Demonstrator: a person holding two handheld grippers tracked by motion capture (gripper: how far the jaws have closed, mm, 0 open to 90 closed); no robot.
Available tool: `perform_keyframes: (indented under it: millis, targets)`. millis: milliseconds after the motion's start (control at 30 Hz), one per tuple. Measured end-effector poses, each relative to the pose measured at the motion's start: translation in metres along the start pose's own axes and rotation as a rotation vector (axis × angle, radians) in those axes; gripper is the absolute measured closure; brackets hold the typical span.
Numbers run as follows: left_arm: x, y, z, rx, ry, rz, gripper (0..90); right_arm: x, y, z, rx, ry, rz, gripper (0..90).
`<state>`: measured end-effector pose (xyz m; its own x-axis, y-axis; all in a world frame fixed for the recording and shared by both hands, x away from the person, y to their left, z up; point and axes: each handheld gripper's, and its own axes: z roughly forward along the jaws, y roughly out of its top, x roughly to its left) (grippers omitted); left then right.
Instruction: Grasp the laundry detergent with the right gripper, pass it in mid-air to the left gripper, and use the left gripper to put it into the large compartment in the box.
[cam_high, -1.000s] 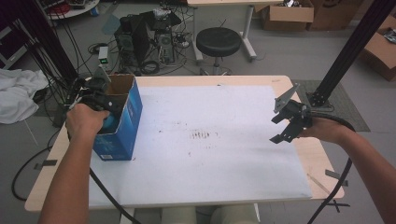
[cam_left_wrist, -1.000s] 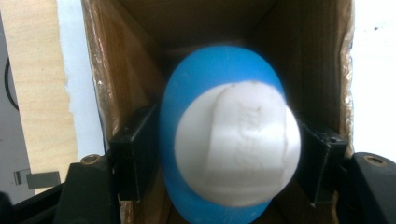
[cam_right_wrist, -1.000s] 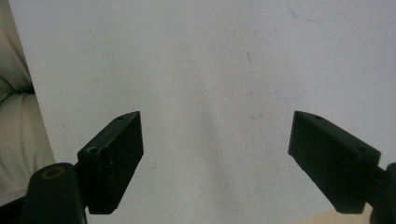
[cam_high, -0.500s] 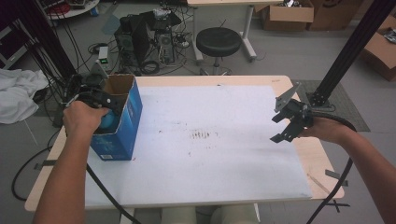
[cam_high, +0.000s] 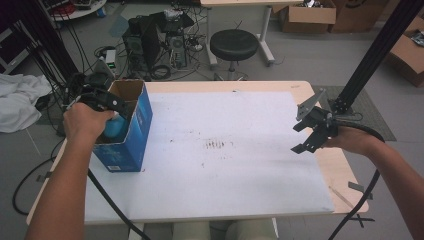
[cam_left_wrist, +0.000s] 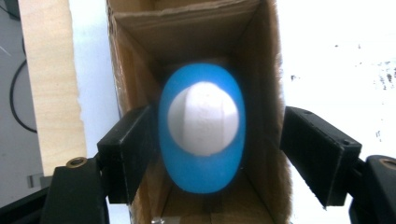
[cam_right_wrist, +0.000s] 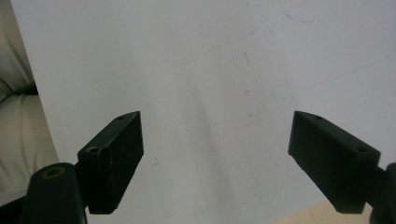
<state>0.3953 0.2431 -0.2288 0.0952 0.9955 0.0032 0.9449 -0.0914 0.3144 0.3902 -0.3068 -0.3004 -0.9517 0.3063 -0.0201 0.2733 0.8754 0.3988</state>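
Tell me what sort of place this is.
Probably a lab or workshop: a desktop computer with tangled cables sits on the floor, cardboard boxes stand behind, and a black metal frame post rises beside the table.

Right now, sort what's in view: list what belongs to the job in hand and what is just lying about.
In the job:
- blue bottle with a white cap, standing inside the box
- blue cardboard box, open at the top
- left claw, jaws apart, just opened
- right claw, open over the white sheet

Lying about:
- black stool
- white cloth
- computer tower
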Motion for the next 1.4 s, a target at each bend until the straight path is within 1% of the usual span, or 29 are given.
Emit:
perform_keyframes:
  millis: [100,167,233,333,500,633,800,1100,1400]
  targets:
    - [-0.004,0.001,-0.008,-0.020,-0.021,0.012,26.6,0.001,0.001,-0.001,-0.002,-0.001,0.001,17.8]
    - [-0.007,0.003,-0.013,-0.027,-0.025,0.028,26.4,0.002,0.001,-0.001,-0.002,-0.001,0.003,17.9]
    - [-0.011,0.004,-0.016,-0.034,-0.036,0.034,25.8,0.002,0.001,-0.002,-0.003,-0.002,-0.002,17.9]
    - [-0.015,0.005,-0.023,-0.042,-0.039,0.049,24.7,0.003,0.000,-0.002,-0.001,-0.002,0.000,17.8]
    - [-0.025,0.008,-0.032,-0.051,-0.046,0.089,23.6,0.004,-0.001,-0.004,-0.007,-0.006,0.001,17.8]
    - [-0.035,0.012,-0.036,-0.048,-0.049,0.120,21.8,0.004,-0.001,-0.005,-0.006,-0.008,0.001,17.8]
    - [-0.049,0.016,-0.039,-0.058,-0.060,0.157,21.5,0.004,-0.001,-0.006,-0.007,-0.010,0.002,17.8]
    - [-0.077,0.024,-0.046,-0.075,-0.094,0.263,19.9,0.004,0.000,-0.006,-0.006,-0.013,0.005,17.7]
    - [-0.104,0.031,-0.042,-0.098,-0.135,0.378,19.0,0.004,0.001,-0.007,-0.016,-0.014,0.009,17.5]
